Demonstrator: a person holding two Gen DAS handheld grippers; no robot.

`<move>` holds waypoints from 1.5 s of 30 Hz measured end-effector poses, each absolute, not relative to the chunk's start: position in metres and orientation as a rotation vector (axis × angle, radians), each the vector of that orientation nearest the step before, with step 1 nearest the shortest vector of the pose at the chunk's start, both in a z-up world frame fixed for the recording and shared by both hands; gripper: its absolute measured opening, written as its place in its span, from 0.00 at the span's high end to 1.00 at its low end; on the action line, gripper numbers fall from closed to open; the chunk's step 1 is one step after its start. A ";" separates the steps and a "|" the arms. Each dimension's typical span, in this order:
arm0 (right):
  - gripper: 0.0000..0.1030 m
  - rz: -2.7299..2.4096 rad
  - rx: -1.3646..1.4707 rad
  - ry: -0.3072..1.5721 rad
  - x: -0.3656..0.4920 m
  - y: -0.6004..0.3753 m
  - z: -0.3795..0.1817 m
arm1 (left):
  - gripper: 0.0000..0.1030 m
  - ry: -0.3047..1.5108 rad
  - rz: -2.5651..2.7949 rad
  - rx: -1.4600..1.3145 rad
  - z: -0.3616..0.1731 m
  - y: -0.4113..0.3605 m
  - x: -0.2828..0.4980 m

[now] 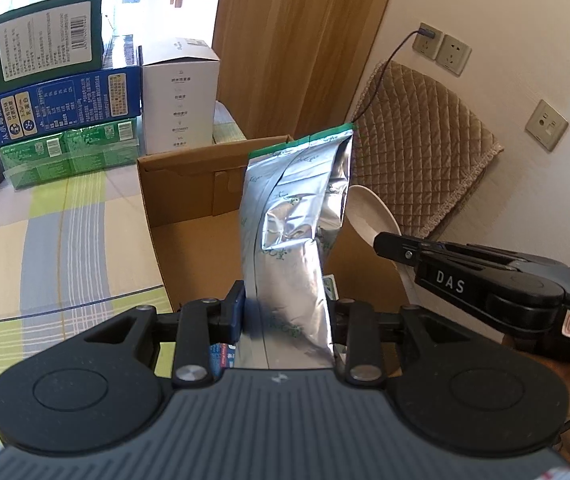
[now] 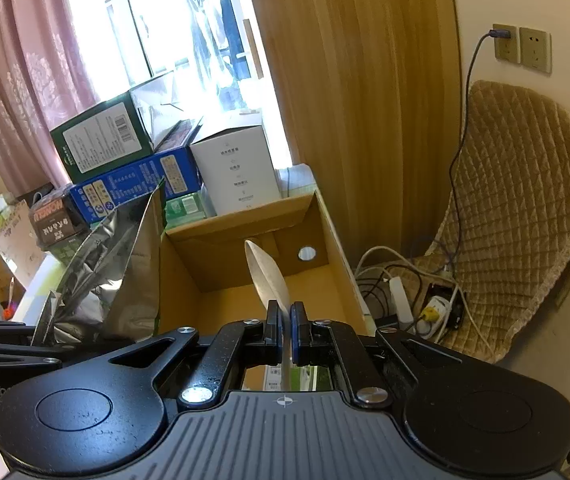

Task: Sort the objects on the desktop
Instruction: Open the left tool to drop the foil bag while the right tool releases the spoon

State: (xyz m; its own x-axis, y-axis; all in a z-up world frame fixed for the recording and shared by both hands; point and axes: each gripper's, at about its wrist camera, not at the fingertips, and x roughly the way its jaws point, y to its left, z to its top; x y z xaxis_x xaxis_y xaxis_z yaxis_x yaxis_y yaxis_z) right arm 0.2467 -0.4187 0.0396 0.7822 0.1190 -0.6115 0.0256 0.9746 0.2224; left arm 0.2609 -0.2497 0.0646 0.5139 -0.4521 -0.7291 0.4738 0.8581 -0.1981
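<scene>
My left gripper (image 1: 285,312) is shut on a silver foil pouch (image 1: 295,232) with a green top edge, held upright over an open cardboard box (image 1: 189,192). My right gripper (image 2: 284,328) is shut on the handle of a white spoon (image 2: 268,276), bowl pointing forward over the same box (image 2: 245,252). In the left wrist view the right gripper (image 1: 389,246) reaches in from the right with the spoon (image 1: 369,212) behind the pouch. The pouch also shows at the left of the right wrist view (image 2: 121,272).
Stacked green, blue and white cartons (image 1: 65,92) stand on the checked tablecloth (image 1: 45,240) behind the box. A quilted chair cushion (image 2: 525,208), wall sockets (image 1: 441,48) and a power strip with cables (image 2: 405,300) lie to the right.
</scene>
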 end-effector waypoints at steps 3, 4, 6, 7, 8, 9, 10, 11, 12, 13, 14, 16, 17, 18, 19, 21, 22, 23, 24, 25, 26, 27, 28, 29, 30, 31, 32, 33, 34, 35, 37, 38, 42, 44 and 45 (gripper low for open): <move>0.99 0.054 0.221 0.674 0.254 -0.418 0.038 | 0.73 0.881 -0.548 0.016 0.060 -0.248 0.270; 0.99 0.056 0.219 0.675 0.257 -0.418 0.038 | 0.73 0.886 -0.546 0.012 0.058 -0.247 0.273; 0.99 0.056 0.213 0.677 0.262 -0.417 0.037 | 0.73 0.893 -0.546 0.002 0.054 -0.246 0.278; 0.99 0.056 0.211 0.678 0.264 -0.417 0.037 | 0.73 0.898 -0.546 -0.006 0.053 -0.245 0.281; 0.99 0.056 0.209 0.679 0.267 -0.417 0.037 | 0.73 0.902 -0.547 -0.011 0.051 -0.245 0.283; 0.99 0.057 0.208 0.679 0.269 -0.417 0.036 | 0.73 0.904 -0.546 -0.013 0.050 -0.245 0.285; 0.99 0.057 0.206 0.679 0.271 -0.417 0.036 | 0.73 0.906 -0.547 -0.015 0.050 -0.245 0.287; 0.99 0.057 0.205 0.679 0.273 -0.417 0.036 | 0.73 0.908 -0.548 -0.017 0.049 -0.246 0.290; 0.99 0.057 0.204 0.679 0.275 -0.417 0.036 | 0.73 0.909 -0.548 -0.019 0.048 -0.246 0.292; 0.99 0.055 0.202 0.679 0.277 -0.417 0.036 | 0.73 0.909 -0.548 -0.021 0.048 -0.247 0.294; 0.99 0.054 0.202 0.679 0.278 -0.418 0.035 | 0.73 0.909 -0.547 -0.023 0.048 -0.247 0.296; 0.99 0.050 0.203 0.679 0.282 -0.419 0.035 | 0.73 0.907 -0.548 -0.027 0.048 -0.248 0.300; 0.99 0.049 0.203 0.679 0.283 -0.420 0.035 | 0.73 0.906 -0.549 -0.027 0.048 -0.249 0.302; 0.99 0.048 0.203 0.679 0.285 -0.420 0.035 | 0.73 0.906 -0.549 -0.029 0.048 -0.249 0.304; 0.99 0.047 0.203 0.680 0.286 -0.421 0.035 | 0.73 0.905 -0.548 -0.032 0.048 -0.249 0.307; 0.99 0.047 0.201 0.680 0.288 -0.421 0.035 | 0.73 0.903 -0.548 -0.040 0.048 -0.251 0.311; 0.99 0.047 0.201 0.681 0.289 -0.422 0.035 | 0.73 0.901 -0.550 -0.044 0.048 -0.251 0.313; 0.99 0.046 0.201 0.681 0.290 -0.422 0.035 | 0.73 0.900 -0.553 -0.047 0.048 -0.252 0.315; 0.99 0.046 0.201 0.682 0.291 -0.423 0.034 | 0.73 0.900 -0.554 -0.049 0.047 -0.253 0.318; 0.99 0.045 0.202 0.684 0.292 -0.424 0.034 | 0.73 0.900 -0.553 -0.051 0.046 -0.254 0.320; 0.99 0.044 0.203 0.685 0.292 -0.423 0.033 | 0.72 0.899 -0.554 -0.055 0.045 -0.255 0.322; 0.99 0.044 0.204 0.687 0.293 -0.424 0.033 | 0.72 0.900 -0.552 -0.061 0.044 -0.255 0.324; 0.99 0.044 0.204 0.687 0.293 -0.424 0.032 | 0.70 0.894 -0.541 -0.061 0.044 -0.255 0.325; 0.99 0.044 0.203 0.688 0.293 -0.423 0.032 | 0.69 0.892 -0.533 -0.052 0.045 -0.255 0.325; 0.99 0.044 0.204 0.690 0.293 -0.424 0.031 | 0.69 0.886 -0.535 -0.048 0.045 -0.254 0.325; 0.99 0.045 0.206 0.692 0.293 -0.423 0.030 | 0.69 0.884 -0.538 -0.053 0.046 -0.252 0.325; 0.99 0.046 0.208 0.694 0.292 -0.423 0.030 | 0.69 0.883 -0.534 -0.055 0.046 -0.250 0.325; 0.99 0.047 0.208 0.696 0.292 -0.423 0.029 | 0.69 0.879 -0.530 -0.055 0.046 -0.248 0.324; 0.99 0.048 0.208 0.697 0.292 -0.421 0.029 | 0.69 0.876 -0.525 -0.056 0.047 -0.245 0.323; 0.99 0.049 0.208 0.698 0.291 -0.421 0.028 | 0.69 0.875 -0.521 -0.060 0.047 -0.243 0.322; 0.99 0.052 0.211 0.699 0.291 -0.419 0.028 | 0.69 0.876 -0.517 -0.061 0.048 -0.239 0.321; 0.99 0.054 0.211 0.700 0.291 -0.418 0.029 | 0.69 0.875 -0.514 -0.059 0.048 -0.237 0.320; 0.99 0.061 0.213 0.699 0.291 -0.414 0.030 | 0.68 0.874 -0.513 -0.048 0.049 -0.233 0.316; 0.99 0.064 0.212 0.699 0.292 -0.412 0.031 | 0.68 0.875 -0.515 -0.045 0.049 -0.232 0.314; 0.99 0.066 0.212 0.699 0.293 -0.411 0.032 | 0.68 0.875 -0.516 -0.045 0.049 -0.231 0.313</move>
